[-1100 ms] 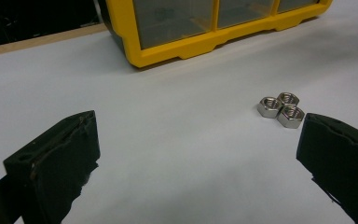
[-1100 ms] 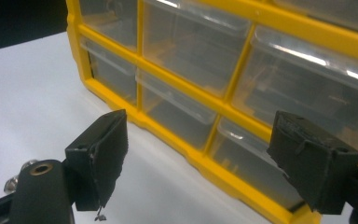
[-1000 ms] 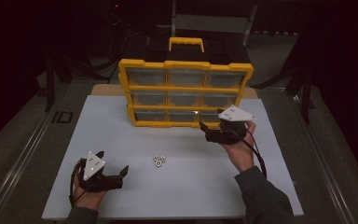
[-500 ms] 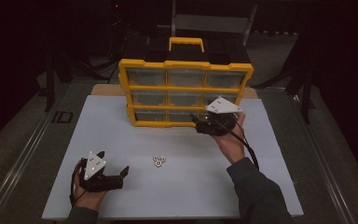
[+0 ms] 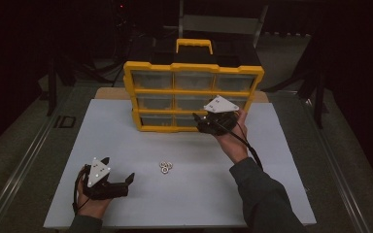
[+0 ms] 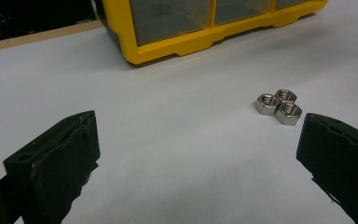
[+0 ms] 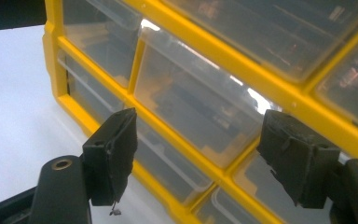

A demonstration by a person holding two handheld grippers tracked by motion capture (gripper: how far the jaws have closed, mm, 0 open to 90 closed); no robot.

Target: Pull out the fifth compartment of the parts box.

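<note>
Evidently the right gripper (image 5: 203, 122) is lined up on the yellow drawer cabinet (image 5: 193, 91), at its lower middle drawers, jaws apart and just closing on nothing, wrist tilted. Well in front of it, the left gripper (image 5: 119, 177) rests wide open beside three nuts (image 6: 278, 107)

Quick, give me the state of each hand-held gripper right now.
Left hand-held gripper: open, holding nothing, resting low on the white table near the three nuts.
Right hand-held gripper: open, jaws have just been closing, nothing gripped, at the yellow drawer cabinet.
</note>
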